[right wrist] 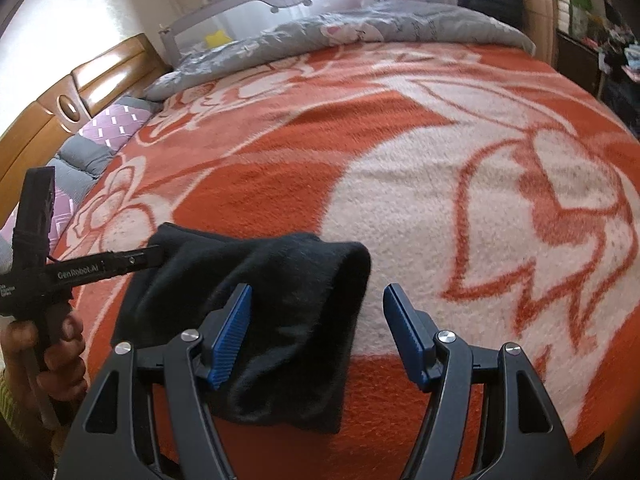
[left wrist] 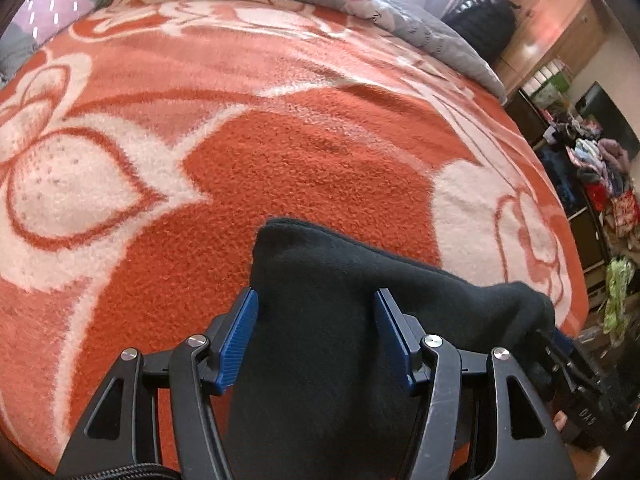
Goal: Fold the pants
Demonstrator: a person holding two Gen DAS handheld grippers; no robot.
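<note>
The black pants [left wrist: 320, 320] lie bunched and folded on the orange and white blanket [left wrist: 280, 152] near the bed's front edge. In the left wrist view my left gripper [left wrist: 316, 332] is open, its blue pads on either side of the cloth. The right gripper's body [left wrist: 560, 364] shows at the pants' right end. In the right wrist view the pants [right wrist: 280, 320] lie at lower left. My right gripper [right wrist: 316, 332] is open, its left pad over the cloth and its right pad over bare blanket. The left gripper [right wrist: 120, 262] shows at the left, its tip at the pants' far corner.
A grey floral quilt [right wrist: 360, 28] lies along the far side of the bed. A wooden headboard [right wrist: 60, 96] and pillows [right wrist: 112, 128] are at the left. Shelves with piled clothes [left wrist: 600, 168] stand beyond the bed's right edge.
</note>
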